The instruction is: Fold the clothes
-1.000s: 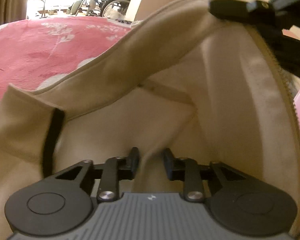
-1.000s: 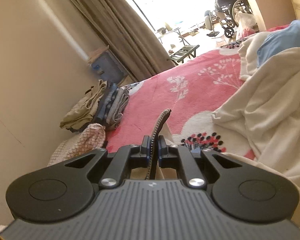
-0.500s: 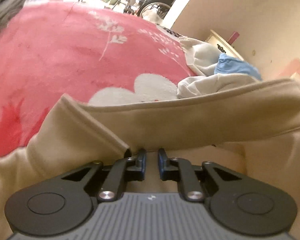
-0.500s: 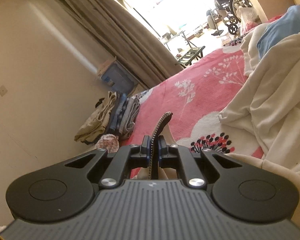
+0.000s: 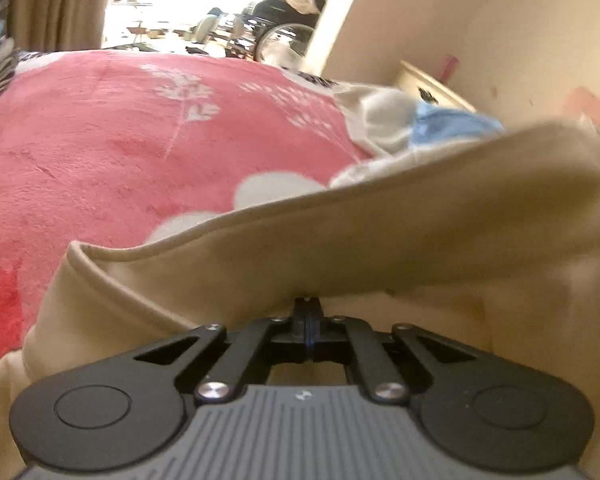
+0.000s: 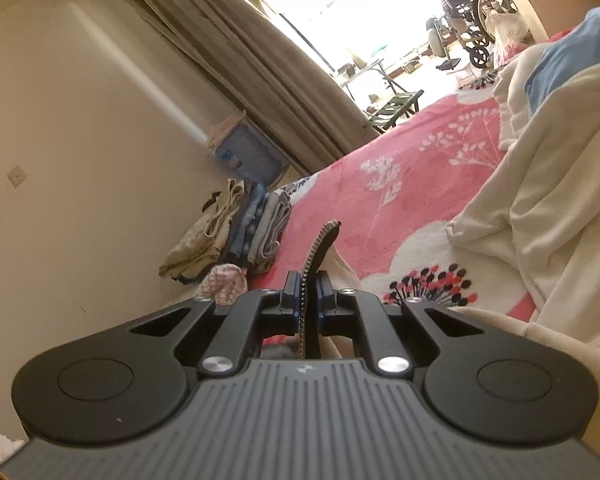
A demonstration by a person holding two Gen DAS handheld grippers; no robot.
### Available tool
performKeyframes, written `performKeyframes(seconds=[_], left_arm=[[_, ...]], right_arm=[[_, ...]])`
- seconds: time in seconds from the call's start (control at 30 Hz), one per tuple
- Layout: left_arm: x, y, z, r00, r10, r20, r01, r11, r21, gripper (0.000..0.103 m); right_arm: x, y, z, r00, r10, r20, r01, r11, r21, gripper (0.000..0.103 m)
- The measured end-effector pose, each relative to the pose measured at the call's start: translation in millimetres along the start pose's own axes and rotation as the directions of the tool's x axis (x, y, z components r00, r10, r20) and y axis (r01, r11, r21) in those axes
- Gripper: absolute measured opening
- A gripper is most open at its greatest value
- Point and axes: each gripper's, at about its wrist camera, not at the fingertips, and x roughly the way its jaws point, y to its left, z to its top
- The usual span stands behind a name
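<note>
A beige zip-up garment [image 5: 380,248] lies bunched on the pink flowered blanket [image 5: 120,140]. In the left wrist view its thick folded hem runs across just past my left gripper [image 5: 307,305]. The jaws are closing and have met on a pinch of the beige fabric, with their tips tucked under the fold. In the right wrist view my right gripper [image 6: 308,284] is shut on the garment's dark zipper edge [image 6: 325,240], which sticks up past the fingers. More of the beige garment [image 6: 500,328] trails to the lower right.
A stack of folded clothes [image 6: 240,236] sits against the wall at the blanket's left edge. A loose pile of white and blue clothes [image 6: 548,200] lies to the right, also seen as a clothes pile [image 5: 400,120] beside a cream nightstand [image 5: 432,88]. Curtains and a bright doorway lie beyond.
The left jaws went from apart to closed on the beige fabric, and that gripper moved from facing the garment's inside to its hem. The right gripper kept its grip and tilted slightly.
</note>
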Motion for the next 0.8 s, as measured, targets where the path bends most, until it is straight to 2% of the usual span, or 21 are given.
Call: performKeyframes(seconds=[0.13,0.17,0.2,0.27,0.37,0.57,0.7,0.8], left_arm=[[-2.4,1.1,-3.9,1.0,-0.007,-0.003,0.007,1.0,-0.019,0.004],[-4.5,1.9,-4.8,1.0,-0.013,-0.003,0.013,1.0,-0.028,0.012],[-13.8,4.9,-4.8,1.0,-0.026,0.001,0.026,0.998,-0.055,0.025],[-42.0,12.4,-7.6,0.998,-0.044,0.034,0.047,0.995,-0.092,0.042],[-77.2,25.2,-15.0,0.997,-0.05,0.062,0.058,0.989,-0.136,0.044],[-126.8,48.1,-38.5,0.997,-0.005,0.074,0.021,0.978,-0.207,0.043],[-139.2,53.2,-55.4,0.998,0.001,0.066,0.015,0.97,-0.242,0.043],[-137.2,51.4,-64.3,0.999,-0.006,0.047,0.017,0.97,-0.242,0.043]], right_arm=[[9.0,-6.7,-3.6,1.0,-0.01,-0.021,0.011,0.999,0.033,0.006],[10.5,-7.5,-4.7,1.0,-0.009,-0.02,0.01,0.999,0.042,0.006],[12.0,-8.3,-5.6,1.0,-0.006,-0.019,0.007,0.998,0.054,0.006],[15.0,-7.1,-7.0,1.0,-0.002,-0.022,0.004,0.998,0.059,0.006],[24.0,1.5,-9.1,0.999,-0.005,-0.047,0.006,1.0,0.022,0.006],[69.0,25.4,-25.3,0.992,-0.025,-0.127,0.018,0.998,-0.052,0.006],[111.7,37.6,-54.5,0.972,-0.144,-0.184,0.107,0.974,-0.197,0.007],[137.4,26.9,-68.7,0.95,-0.178,-0.258,0.133,0.974,-0.183,0.011]])
